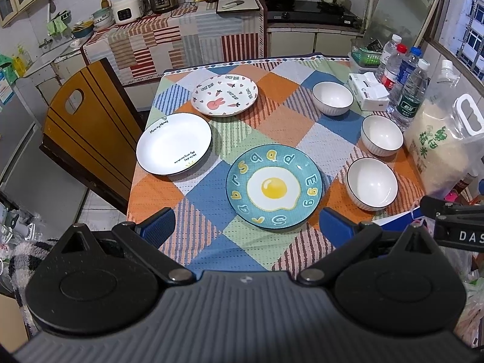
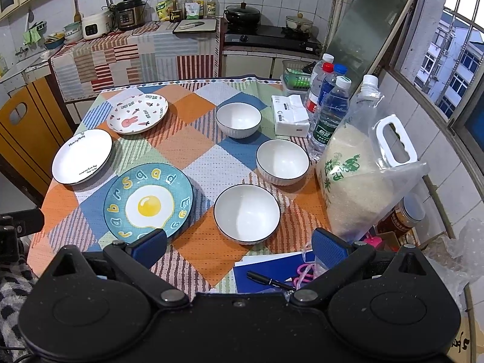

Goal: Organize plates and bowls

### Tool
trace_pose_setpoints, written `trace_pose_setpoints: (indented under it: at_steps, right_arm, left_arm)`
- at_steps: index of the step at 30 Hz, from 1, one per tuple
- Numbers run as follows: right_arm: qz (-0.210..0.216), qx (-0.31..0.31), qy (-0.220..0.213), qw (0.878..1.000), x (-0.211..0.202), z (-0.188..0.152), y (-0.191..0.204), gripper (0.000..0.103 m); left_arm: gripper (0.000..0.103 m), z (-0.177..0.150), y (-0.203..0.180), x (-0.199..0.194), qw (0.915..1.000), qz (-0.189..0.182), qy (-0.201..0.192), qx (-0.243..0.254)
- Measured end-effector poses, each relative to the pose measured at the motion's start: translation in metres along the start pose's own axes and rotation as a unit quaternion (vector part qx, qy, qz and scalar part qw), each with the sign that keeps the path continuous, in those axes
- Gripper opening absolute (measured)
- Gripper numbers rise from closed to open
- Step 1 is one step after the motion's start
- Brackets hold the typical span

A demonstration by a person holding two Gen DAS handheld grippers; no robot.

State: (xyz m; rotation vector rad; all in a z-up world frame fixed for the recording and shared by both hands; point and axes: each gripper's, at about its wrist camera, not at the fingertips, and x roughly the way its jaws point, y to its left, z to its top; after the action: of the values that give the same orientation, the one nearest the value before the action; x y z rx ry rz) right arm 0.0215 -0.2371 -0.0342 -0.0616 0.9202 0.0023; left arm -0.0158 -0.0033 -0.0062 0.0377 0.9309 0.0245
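Three plates lie on the checked tablecloth: a blue egg plate (image 1: 273, 186) (image 2: 148, 201) nearest, a white plate (image 1: 174, 142) (image 2: 82, 156) at the left, and a rabbit plate (image 1: 224, 94) (image 2: 138, 112) further back. Three white bowls stand in a row on the right: near (image 1: 372, 183) (image 2: 246, 213), middle (image 1: 382, 134) (image 2: 282, 161), far (image 1: 332, 97) (image 2: 238, 119). My left gripper (image 1: 246, 227) is open and empty, above the table's near edge just short of the egg plate. My right gripper (image 2: 240, 246) is open and empty, just short of the near bowl.
A rice bag (image 2: 360, 178), water bottles (image 2: 331, 115), a tissue box (image 2: 289, 116) and a green basket (image 2: 298, 80) crowd the table's right side. A blue folder with a pen (image 2: 269, 279) and pink scissors lies at the near right. A wooden chair (image 1: 84, 127) stands left.
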Motion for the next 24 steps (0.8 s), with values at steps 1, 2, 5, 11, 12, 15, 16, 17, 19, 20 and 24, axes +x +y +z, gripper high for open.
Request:
trace_pose_setpoints:
  at_steps: [1,2,5,11,12,15,16,17,19,20,24]
  right_arm:
    - [0.000,0.000,0.000,1.000,0.000,0.000,0.000,0.103]
    - [0.000,0.000,0.000,1.000,0.000,0.000,0.000,0.103]
    - [0.000,0.000,0.000,1.000,0.000,0.000,0.000,0.103]
    - [0.001,-0.002,0.000,1.000,0.000,-0.001,-0.001,0.103]
    - [0.002,-0.002,0.000,1.000,0.000,-0.001,-0.001,0.103]
    - [0.009,-0.004,-0.004,1.000,0.004,-0.002,-0.001,0.103]
    - [0.015,-0.006,-0.010,1.000,0.006,-0.004,-0.001,0.103]
    - [0.021,-0.010,-0.019,1.000,0.008,-0.005,0.000,0.103]
    - [0.037,-0.028,-0.054,0.997,0.009,-0.009,0.004,0.103]
    - [0.043,-0.040,-0.074,0.996,0.009,-0.011,0.007,0.103]
    - [0.073,-0.089,-0.162,0.980,0.015,-0.015,0.017,0.103]
  left_arm:
    - [0.103,0.000,0.000,0.000,1.0000,-0.001,0.000,0.000]
    - [0.103,-0.001,-0.001,0.000,1.0000,-0.001,0.000,0.001]
    - [0.103,-0.001,-0.002,0.000,1.0000,-0.002,0.000,0.002]
    - [0.103,-0.001,-0.004,-0.001,1.0000,-0.003,0.000,0.003]
    - [0.103,-0.001,-0.004,0.000,1.0000,-0.004,0.000,0.003]
    - [0.103,-0.001,-0.003,0.001,0.9999,-0.010,-0.004,-0.001]
    - [0.103,-0.002,-0.001,0.004,0.9999,-0.012,-0.004,-0.006]
    - [0.103,-0.003,0.002,0.006,0.9998,-0.016,-0.006,-0.010]
    - [0.103,-0.003,0.010,0.014,0.9995,-0.019,-0.008,-0.022]
    - [0.102,-0.002,0.014,0.019,0.9994,-0.017,-0.012,-0.026]
    - [0.102,0.004,0.025,0.041,0.9994,-0.007,-0.033,-0.006]
